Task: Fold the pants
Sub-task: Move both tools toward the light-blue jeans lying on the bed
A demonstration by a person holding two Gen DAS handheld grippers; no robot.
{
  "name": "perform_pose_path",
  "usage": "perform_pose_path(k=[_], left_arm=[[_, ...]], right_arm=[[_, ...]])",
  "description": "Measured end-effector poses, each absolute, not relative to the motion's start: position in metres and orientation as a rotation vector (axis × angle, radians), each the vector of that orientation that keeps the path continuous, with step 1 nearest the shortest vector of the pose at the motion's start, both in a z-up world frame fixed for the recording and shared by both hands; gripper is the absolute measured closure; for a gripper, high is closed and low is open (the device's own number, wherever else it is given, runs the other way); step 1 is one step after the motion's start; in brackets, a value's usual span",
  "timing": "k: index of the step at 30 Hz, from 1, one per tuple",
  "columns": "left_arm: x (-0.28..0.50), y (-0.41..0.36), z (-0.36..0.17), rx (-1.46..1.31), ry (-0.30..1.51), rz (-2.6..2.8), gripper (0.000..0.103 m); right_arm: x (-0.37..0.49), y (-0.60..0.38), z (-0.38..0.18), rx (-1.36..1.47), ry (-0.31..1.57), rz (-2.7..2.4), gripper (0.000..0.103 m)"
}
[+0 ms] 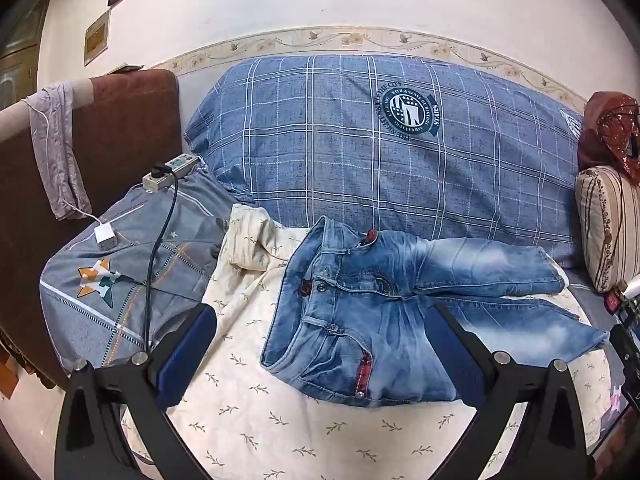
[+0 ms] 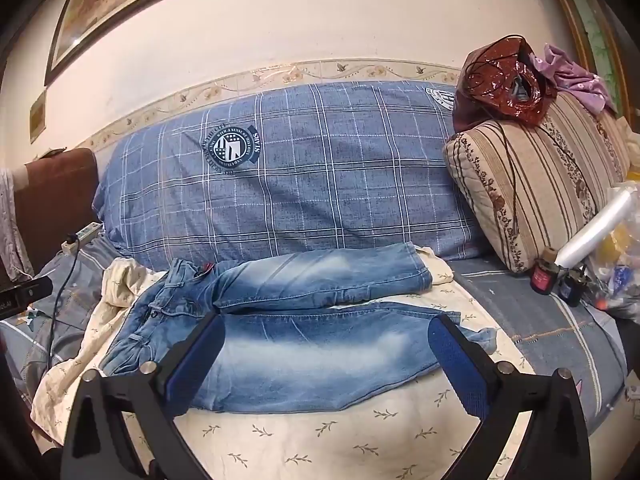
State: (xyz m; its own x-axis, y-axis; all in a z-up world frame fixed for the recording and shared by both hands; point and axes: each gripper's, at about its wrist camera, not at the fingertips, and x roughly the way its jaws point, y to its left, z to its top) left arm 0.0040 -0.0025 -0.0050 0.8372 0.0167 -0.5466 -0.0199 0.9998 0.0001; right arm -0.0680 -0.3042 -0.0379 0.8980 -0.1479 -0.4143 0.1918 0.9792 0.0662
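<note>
Lying on a cream leaf-print sheet (image 1: 280,420), the jeans (image 1: 360,320) faced a blue plaid pillow (image 1: 340,140). Left gripper (image 1: 320,356) and right gripper (image 2: 326,364) both gaped wide, holding nothing

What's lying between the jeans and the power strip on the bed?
In the left wrist view, between the jeans and the power strip lie a bunched cream leaf-print sheet and a grey star-print pillow.

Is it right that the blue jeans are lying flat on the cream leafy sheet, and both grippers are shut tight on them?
Not quite. The faded blue denim jeans do lie on the cream leaf-print sheet, but neither gripper holds them. The left gripper and the right gripper are both open, with their fingers spread wide above the jeans. Each wrist view shows this for its own gripper.
</note>
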Motion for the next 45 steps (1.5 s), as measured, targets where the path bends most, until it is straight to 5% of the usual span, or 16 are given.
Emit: perform_pose_path(k=[45], left_arm=[[0.011, -0.008, -0.015, 0.016, 0.604, -0.01, 0.0]], right_arm=[[-0.065, -0.307, -0.045, 0.127, 0.438, -0.188, 0.0]])
